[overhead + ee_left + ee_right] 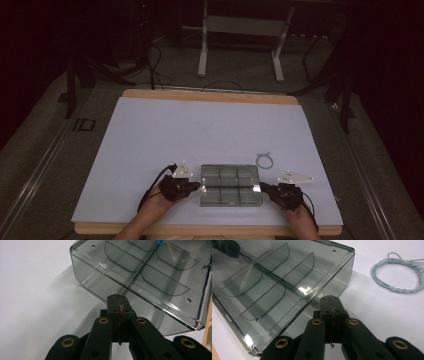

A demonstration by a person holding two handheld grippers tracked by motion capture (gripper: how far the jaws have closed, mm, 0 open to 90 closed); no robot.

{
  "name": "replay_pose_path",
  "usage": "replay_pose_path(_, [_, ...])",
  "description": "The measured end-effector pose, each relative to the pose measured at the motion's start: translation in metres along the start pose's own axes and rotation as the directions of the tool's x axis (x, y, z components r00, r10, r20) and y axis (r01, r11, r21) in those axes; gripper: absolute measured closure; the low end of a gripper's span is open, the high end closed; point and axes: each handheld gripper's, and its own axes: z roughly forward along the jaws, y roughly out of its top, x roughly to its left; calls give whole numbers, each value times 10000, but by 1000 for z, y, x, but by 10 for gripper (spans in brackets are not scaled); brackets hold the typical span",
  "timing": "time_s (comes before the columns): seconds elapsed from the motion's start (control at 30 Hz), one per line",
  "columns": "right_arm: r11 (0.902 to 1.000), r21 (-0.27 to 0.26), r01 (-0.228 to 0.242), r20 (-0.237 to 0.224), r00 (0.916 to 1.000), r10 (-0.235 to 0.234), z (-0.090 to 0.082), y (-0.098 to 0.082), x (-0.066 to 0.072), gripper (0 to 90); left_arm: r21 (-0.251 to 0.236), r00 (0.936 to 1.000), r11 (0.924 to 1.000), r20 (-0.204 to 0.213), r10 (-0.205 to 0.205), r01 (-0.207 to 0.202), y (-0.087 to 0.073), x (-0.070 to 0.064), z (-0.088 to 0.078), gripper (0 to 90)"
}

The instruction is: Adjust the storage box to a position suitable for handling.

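Observation:
A smoky clear plastic box (231, 185) with several compartments lies near the table's front edge, between both hands. My left gripper (198, 187) is shut and empty, its tips at the box's left end. In the left gripper view the closed jaws (117, 298) point at the low side wall of the box (150, 272). My right gripper (261, 187) is shut and empty at the box's right end. In the right gripper view its closed tips (330, 300) sit just beside the curved wall of the box (274, 285). Whether either tip touches the box I cannot tell.
A coil of pale blue cord (264, 160) lies on the white sheet (200, 130) just behind the box's right corner, also seen as the cord (399, 272) in the right gripper view. The wooden table edge (210, 230) runs under my forearms. A metal stand (240, 45) stands beyond the table.

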Motion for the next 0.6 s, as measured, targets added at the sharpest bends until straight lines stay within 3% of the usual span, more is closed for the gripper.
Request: replay_pose_path(0.6, [10000,-40,-35,-138,9999,34,-2,-5,0,900,-186,9999,9998,103,-52,53,0,2,0,900])
